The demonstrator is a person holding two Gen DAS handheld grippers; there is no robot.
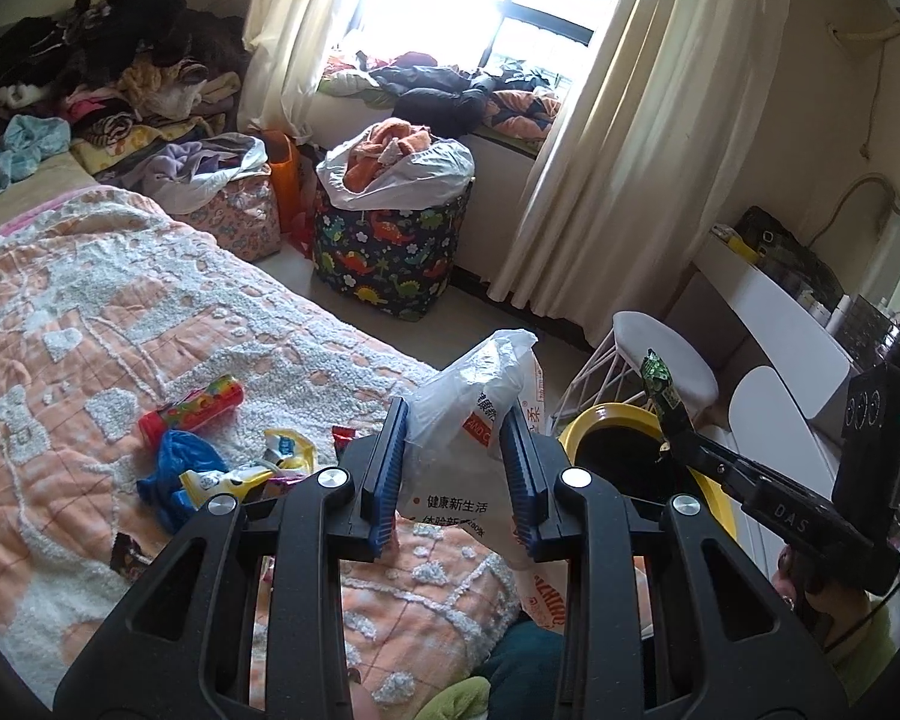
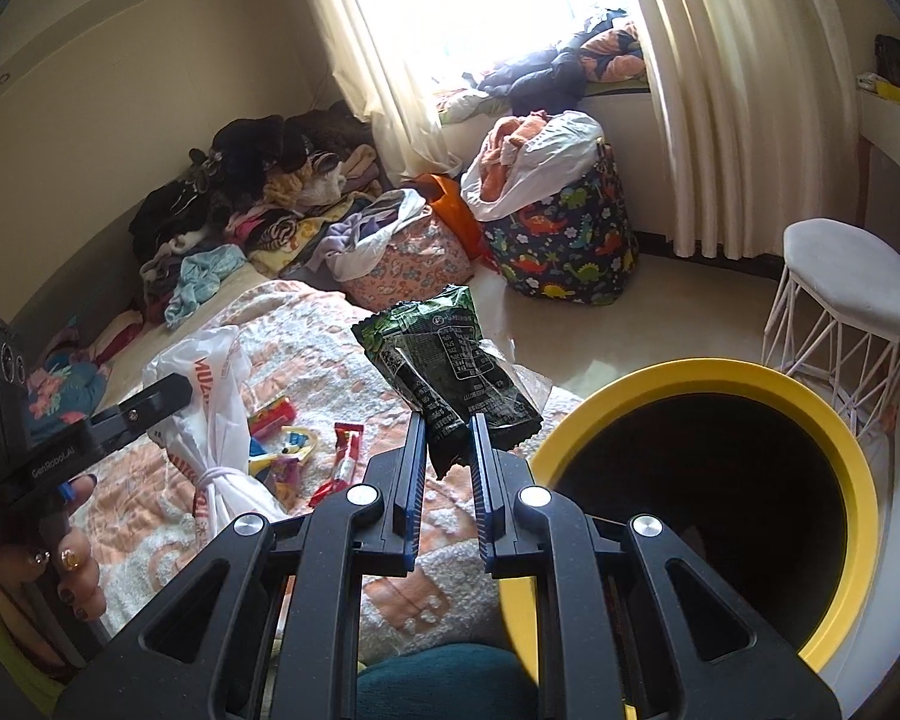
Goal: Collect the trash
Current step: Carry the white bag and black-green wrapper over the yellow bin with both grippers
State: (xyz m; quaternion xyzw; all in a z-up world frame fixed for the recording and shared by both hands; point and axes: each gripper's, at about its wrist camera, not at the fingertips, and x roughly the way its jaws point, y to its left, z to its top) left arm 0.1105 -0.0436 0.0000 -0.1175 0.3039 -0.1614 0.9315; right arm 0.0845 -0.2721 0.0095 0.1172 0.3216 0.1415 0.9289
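Note:
My left gripper [image 1: 453, 420] is shut on a white plastic bag [image 1: 480, 384] with red print, held above the bed's edge; the bag also shows in the right wrist view [image 2: 210, 396]. My right gripper [image 2: 445, 426] is shut on a green and black snack wrapper [image 2: 444, 360], held just left of the yellow-rimmed black bin [image 2: 690, 378]. In the left wrist view the wrapper [image 1: 660, 381] hangs over the bin [image 1: 600, 420]. Loose trash lies on the bed: a red tube [image 1: 192, 408], a blue bag [image 1: 177, 462], yellow wrappers [image 1: 252, 468] and a red wrapper [image 2: 345, 450].
The orange and white bedspread [image 1: 90, 330] carries piled clothes [image 1: 90, 60] at its far end. A dinosaur-print basket [image 1: 390, 246] and a pink bag [image 1: 234, 210] stand on the floor by the window. A white stool [image 2: 852, 282] stands behind the bin, beside a white desk [image 1: 774, 300].

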